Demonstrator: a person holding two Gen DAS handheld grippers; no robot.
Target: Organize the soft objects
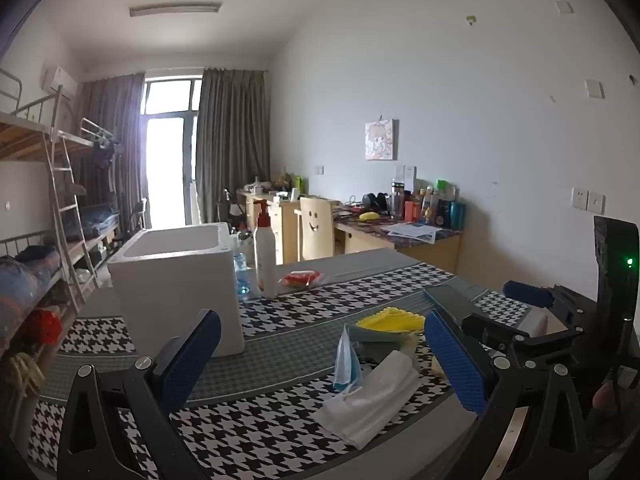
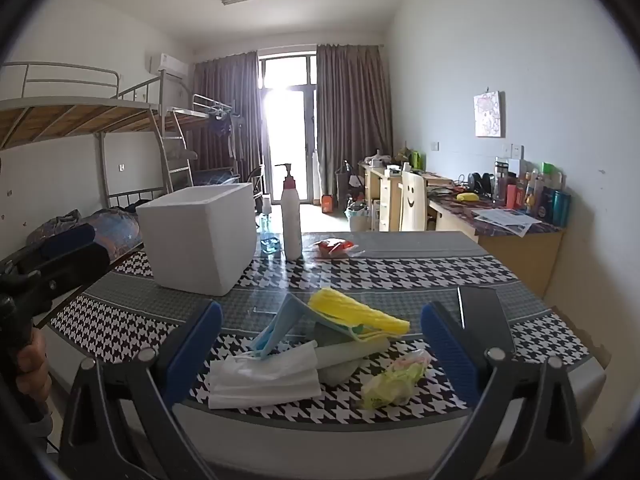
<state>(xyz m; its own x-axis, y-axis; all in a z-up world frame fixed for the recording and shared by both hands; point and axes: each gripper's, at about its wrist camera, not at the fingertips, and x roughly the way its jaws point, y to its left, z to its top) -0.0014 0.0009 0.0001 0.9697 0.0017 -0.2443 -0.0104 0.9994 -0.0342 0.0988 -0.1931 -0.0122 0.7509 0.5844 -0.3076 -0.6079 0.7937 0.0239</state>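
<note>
Foam box [image 2: 200, 236] matte, blocky; yellow cloth [image 2: 360, 314] ribbed, rolled.

A table [image 2: 400, 268] covered with a black-and-white houndstooth and grey striped cloth carries everything. Toward its far side stand a white foam box [image 2: 200, 236], a white pump bottle [image 2: 291, 220] and a small blue-tinted bottle [image 2: 267, 232] just beside it, with a red packet [image 2: 334, 247] nearby. Nearer lie a white folded cloth [image 2: 264, 380], a blue face mask [image 2: 276, 330], a yellow cloth [image 2: 356, 314], a crumpled greenish wrapper [image 2: 394, 384], perhaps plastic, and a dark flat phone-like slab [image 2: 482, 312].
</note>
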